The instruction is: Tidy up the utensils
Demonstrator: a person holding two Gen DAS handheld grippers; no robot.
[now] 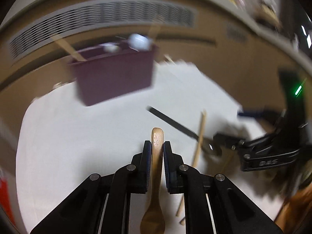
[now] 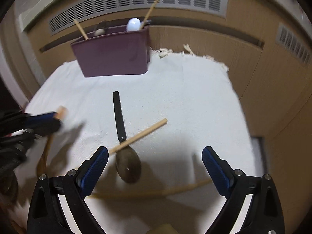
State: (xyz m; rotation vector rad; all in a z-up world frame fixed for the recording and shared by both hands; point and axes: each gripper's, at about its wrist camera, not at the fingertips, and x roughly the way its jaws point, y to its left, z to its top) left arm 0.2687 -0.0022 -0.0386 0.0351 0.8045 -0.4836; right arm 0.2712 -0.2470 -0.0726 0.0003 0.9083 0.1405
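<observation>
Between the narrow left fingers [image 1: 151, 161]: wooden spoon [image 1: 157, 146], gripped by the handle, long axis along the fingers. Ahead, well apart: bin [image 1: 115, 78]. Between and ahead of the wide, empty right fingers [image 2: 216, 167]: ladle [image 2: 127, 165], stick [image 2: 140, 135] across it.

A chopstick [image 2: 138, 136] lies across a ladle [image 2: 124, 146] on the cloth [image 2: 185, 97]; behind, a holder [image 2: 113, 54] with utensils in it.
</observation>
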